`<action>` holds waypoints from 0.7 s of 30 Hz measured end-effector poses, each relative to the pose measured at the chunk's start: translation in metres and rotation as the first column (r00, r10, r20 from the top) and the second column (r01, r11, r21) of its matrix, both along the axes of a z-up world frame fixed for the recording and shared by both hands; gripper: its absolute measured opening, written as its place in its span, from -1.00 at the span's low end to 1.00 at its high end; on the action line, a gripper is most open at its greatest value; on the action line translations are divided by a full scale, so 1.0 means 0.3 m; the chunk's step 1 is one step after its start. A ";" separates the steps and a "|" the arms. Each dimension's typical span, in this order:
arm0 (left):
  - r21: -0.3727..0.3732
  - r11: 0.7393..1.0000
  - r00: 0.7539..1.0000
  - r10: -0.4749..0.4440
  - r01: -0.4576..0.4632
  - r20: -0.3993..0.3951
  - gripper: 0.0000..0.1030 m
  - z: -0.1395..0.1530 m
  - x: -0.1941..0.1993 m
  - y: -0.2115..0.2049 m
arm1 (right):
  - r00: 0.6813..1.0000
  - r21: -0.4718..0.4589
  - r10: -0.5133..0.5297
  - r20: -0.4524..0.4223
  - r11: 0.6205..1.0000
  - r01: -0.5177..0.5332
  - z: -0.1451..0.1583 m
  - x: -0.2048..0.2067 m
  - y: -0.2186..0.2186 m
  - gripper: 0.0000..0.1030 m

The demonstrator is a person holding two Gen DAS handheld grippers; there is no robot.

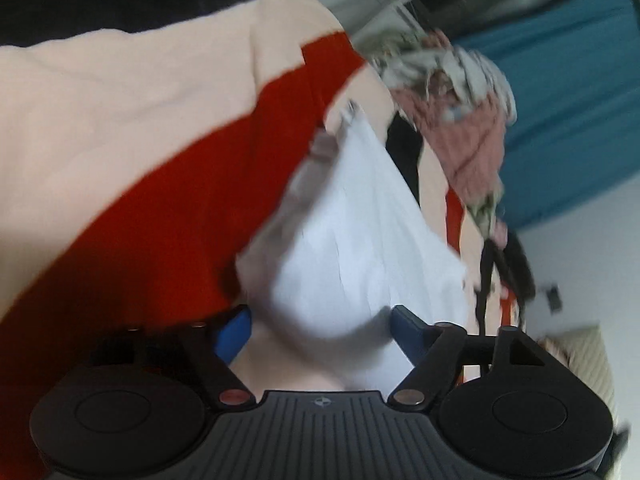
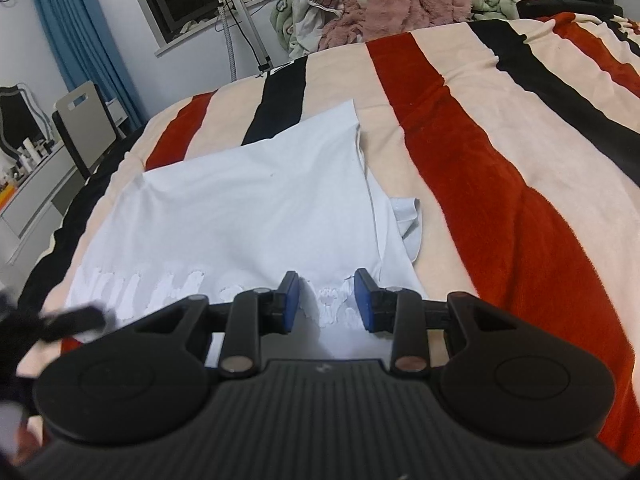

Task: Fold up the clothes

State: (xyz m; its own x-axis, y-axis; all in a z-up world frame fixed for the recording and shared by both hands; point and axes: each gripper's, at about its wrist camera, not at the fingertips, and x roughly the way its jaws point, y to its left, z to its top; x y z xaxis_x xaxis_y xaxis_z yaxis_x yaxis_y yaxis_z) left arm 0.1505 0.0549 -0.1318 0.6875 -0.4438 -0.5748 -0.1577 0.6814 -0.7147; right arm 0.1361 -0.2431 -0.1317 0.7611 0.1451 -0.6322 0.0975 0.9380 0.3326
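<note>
A white T-shirt (image 2: 248,208) lies partly folded on a striped blanket, a sleeve sticking out at its right edge. My right gripper (image 2: 327,300) is open just above the shirt's near edge with its white print; its blue pads (image 2: 365,300) hold nothing. In the tilted, blurred left wrist view the same white shirt (image 1: 352,240) lies right in front of my left gripper (image 1: 320,326), which is open with its blue pads (image 1: 236,328) wide apart at the shirt's near edge.
The bed is covered by a blanket (image 2: 480,168) striped in red, cream and black. A pile of pink and pale clothes (image 2: 380,0) lies at the far end. A white chair (image 2: 86,120) and a dresser (image 2: 28,184) stand at the left, by a blue curtain (image 2: 72,24).
</note>
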 end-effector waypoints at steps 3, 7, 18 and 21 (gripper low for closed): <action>0.014 1.000 1.000 0.009 -0.009 0.023 -0.07 0.000 0.011 0.003 | 1.000 0.030 -0.023 0.004 0.999 0.023 0.002 -0.007 -0.009 -0.35; -0.008 1.000 0.998 0.015 -0.015 0.058 -0.46 0.015 -0.013 0.014 | 0.997 0.170 -0.083 -0.001 0.982 0.082 0.025 -0.027 -0.061 -0.04; -0.052 0.999 0.997 0.018 -0.014 0.081 -0.53 0.021 -0.022 0.009 | 0.986 0.851 0.036 -0.162 0.512 0.121 -0.123 -0.098 -0.117 0.80; -0.057 0.998 0.995 0.023 -0.017 0.095 -0.55 0.022 -0.021 0.009 | 0.983 0.860 0.069 -0.172 0.497 0.115 -0.164 -0.063 -0.082 0.79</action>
State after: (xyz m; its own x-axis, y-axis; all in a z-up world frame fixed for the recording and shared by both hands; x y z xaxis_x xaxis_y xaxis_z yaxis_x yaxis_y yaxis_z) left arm 0.1441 0.0577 -0.1253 0.7473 -0.4591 -0.4804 -0.0999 0.6371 -0.7643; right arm 0.1171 -0.2676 -0.1809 0.6731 0.6717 -0.3093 0.2522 0.1847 0.9499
